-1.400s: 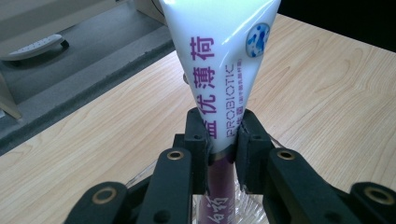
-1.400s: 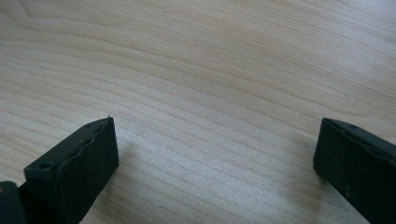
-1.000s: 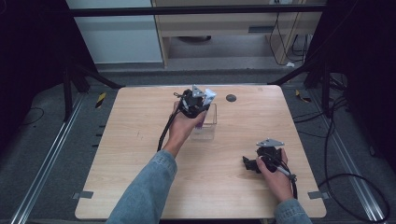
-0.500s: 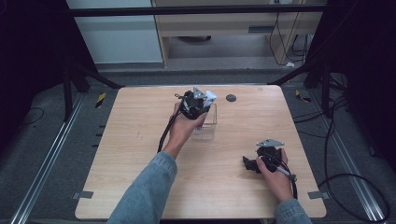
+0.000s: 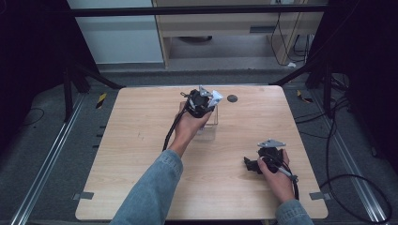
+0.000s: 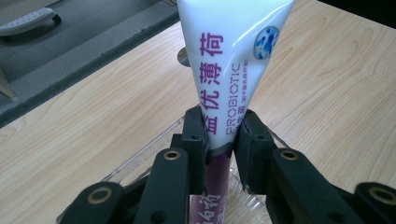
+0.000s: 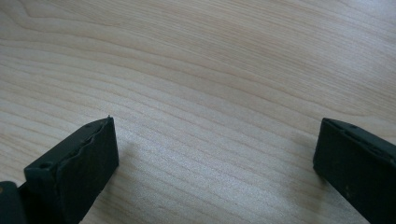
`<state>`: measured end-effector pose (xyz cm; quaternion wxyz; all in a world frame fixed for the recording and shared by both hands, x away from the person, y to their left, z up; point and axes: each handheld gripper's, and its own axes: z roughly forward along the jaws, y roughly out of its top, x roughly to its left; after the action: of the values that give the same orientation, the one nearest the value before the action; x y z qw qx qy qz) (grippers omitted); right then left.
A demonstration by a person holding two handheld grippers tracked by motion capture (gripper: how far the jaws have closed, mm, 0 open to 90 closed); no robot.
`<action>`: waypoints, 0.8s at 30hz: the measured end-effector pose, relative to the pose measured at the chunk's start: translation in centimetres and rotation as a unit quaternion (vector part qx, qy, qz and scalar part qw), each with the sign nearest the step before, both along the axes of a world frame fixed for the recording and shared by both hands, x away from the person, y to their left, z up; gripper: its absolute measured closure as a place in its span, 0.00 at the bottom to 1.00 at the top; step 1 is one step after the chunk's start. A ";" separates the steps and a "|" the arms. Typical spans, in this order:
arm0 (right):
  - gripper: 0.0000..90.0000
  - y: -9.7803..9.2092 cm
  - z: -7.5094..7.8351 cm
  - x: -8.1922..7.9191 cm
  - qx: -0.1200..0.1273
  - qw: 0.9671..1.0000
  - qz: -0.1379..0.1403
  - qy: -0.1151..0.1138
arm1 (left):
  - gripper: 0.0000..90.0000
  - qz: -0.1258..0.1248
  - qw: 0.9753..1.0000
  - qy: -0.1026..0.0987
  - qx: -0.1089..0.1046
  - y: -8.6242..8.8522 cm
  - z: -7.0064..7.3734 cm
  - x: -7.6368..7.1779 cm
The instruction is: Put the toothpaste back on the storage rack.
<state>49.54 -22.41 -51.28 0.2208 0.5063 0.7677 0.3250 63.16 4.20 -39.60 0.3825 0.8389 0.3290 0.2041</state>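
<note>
Two jaws, left: the left gripper (image 6: 219, 140) is clenched on a white plastic tube with purple lettering and a purple lower part (image 6: 233, 60), pinching it at the band where white meets purple.
Tube's place: it stands up out of the jaws over a clear, shallow plastic tray (image 6: 140, 161), which sits on the far middle of the light wooden table (image 5: 141, 122); whether the tube's lower end touches the tray I cannot tell.
Right jaws: the right gripper (image 7: 215, 172) is spread wide with nothing between its black pads, low over bare wood at the near right of the table.
Risk, slip: the hold is narrow and the wide flat end sits far above it, so I judge a quick tilt could let the tube swing or slide through the pads.
Risk, tray: the tray looks light; a tube end or jaw catching its rim could drag or tip it.
Risk, squeeze: harder pressure may dent the soft tube.
Edges: the tray is nearer the far edge than the near one; a small dark round mark (image 5: 232, 98) lies just right of it.
Open room: broad bare wood to the left and in the near middle, between the two hands.
</note>
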 end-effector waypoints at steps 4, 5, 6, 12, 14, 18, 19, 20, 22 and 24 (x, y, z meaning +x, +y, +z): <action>0.00 0.0 0.0 0.0 0.000 1.000 0.000 0.000 | 0.83 0.000 1.000 0.000 0.002 -0.1 0.0 0.0; 0.00 0.0 0.0 0.0 0.000 1.000 0.000 0.000 | 0.83 0.001 1.000 -0.001 -0.001 -0.1 0.0 0.0; 0.00 0.0 0.0 0.0 0.000 1.000 0.000 0.000 | 0.83 0.000 1.000 0.000 -0.002 0.0 0.0 0.0; 0.00 0.0 0.0 0.0 0.000 1.000 0.000 0.000 | 0.83 0.001 1.000 0.002 -0.001 -0.1 0.0 0.2; 0.00 0.0 0.0 0.0 0.000 1.000 0.000 0.000 | 0.82 0.001 1.000 0.004 0.001 -0.1 0.0 0.3; 0.00 0.0 0.0 0.0 0.000 1.000 0.000 -0.001 | 0.82 0.001 1.000 0.005 0.000 -0.2 0.0 0.4; 0.00 0.0 0.0 0.0 0.000 1.000 0.000 0.000 | 0.82 0.003 1.000 0.006 -0.001 -0.2 -0.1 0.4; 0.00 0.0 0.0 0.0 0.000 1.000 0.000 -0.001 | 0.82 0.003 1.000 0.006 -0.001 -0.3 -0.1 0.4; 0.00 0.0 0.0 0.0 -0.001 1.000 0.000 -0.001 | 0.82 0.003 1.000 0.008 -0.002 -0.3 -0.1 0.4; 0.00 0.0 0.0 0.0 -0.001 1.000 0.000 -0.001 | 0.82 0.003 1.000 0.008 -0.001 -0.4 -0.1 0.3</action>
<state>49.55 -22.42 -51.28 0.2213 0.5057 0.7679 0.3249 63.51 3.81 -39.69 0.3800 0.8393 0.3342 0.1985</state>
